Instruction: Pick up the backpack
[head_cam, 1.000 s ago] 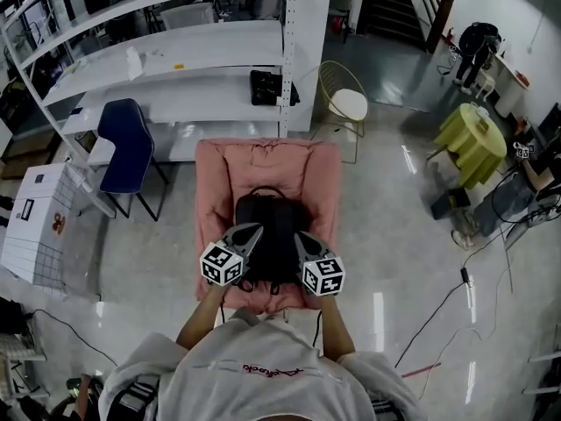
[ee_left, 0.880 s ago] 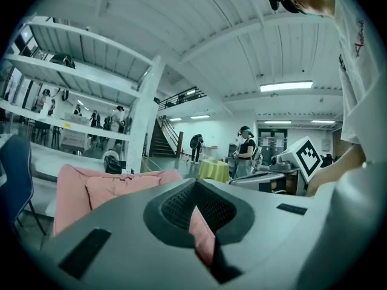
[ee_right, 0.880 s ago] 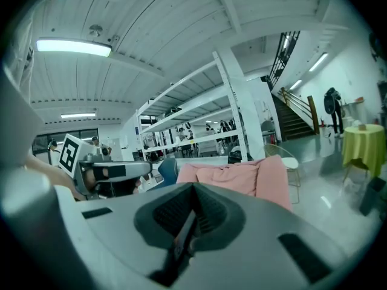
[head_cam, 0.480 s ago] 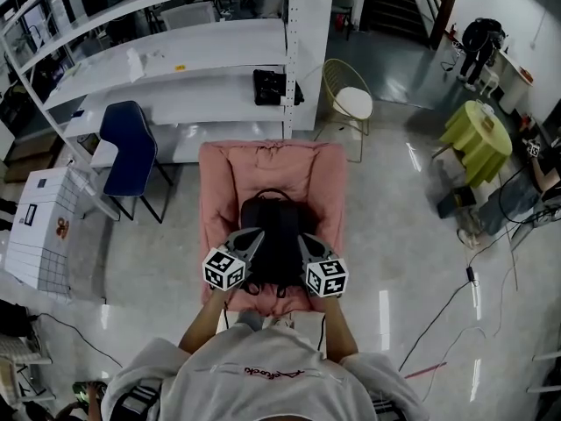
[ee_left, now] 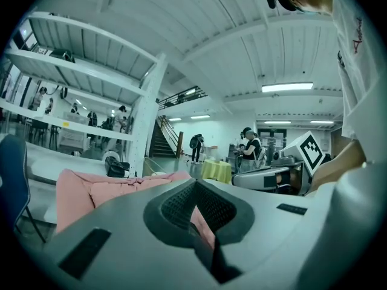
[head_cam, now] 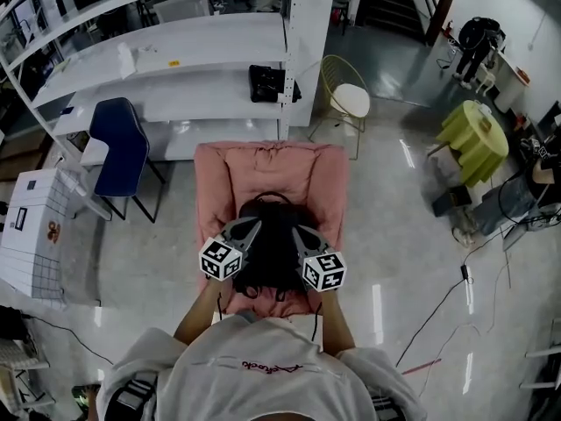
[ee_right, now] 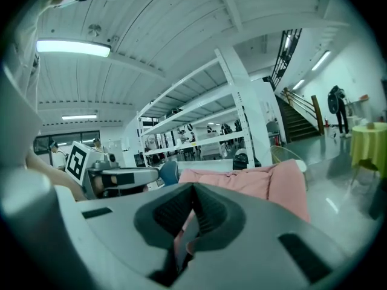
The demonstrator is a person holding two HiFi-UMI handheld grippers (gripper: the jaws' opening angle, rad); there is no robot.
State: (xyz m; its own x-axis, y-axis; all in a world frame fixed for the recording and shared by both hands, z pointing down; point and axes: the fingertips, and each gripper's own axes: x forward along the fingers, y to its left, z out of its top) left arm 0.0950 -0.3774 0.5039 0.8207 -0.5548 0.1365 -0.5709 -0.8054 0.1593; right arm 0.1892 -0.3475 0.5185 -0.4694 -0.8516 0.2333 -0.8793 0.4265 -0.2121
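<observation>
Both pairs of tongs read as closed. The left gripper [ee_left: 196,186] shows its jaws meeting at the tip, and so does the right gripper [ee_right: 193,189]. A dark sliver sits low in each gap, strap or shadow I cannot tell, with pink cushion showing behind it. The backpack [head_cam: 270,248], black, lies on the seat of the pink armchair [head_cam: 263,160], its long axis running straight away from the person and its carry loop at the far end. In the head view the left gripper sits at its left flank and the right gripper at its right flank, tips angled inward toward its upper half, so neither hand is nearer. The bag lies below and between the tongs, and neither gripper view shows it. A lift, I judge, would turn on both sides rising evenly, or the bag will tip. Whether the backpack is zipped, and what it holds, cannot be seen. Behind the armchair stands white shelving [head_cam: 175,51] with a dark bag [head_cam: 267,82] on a low shelf. A blue chair [head_cam: 118,143] is to the left and a wire chair [head_cam: 351,103] to the right.
</observation>
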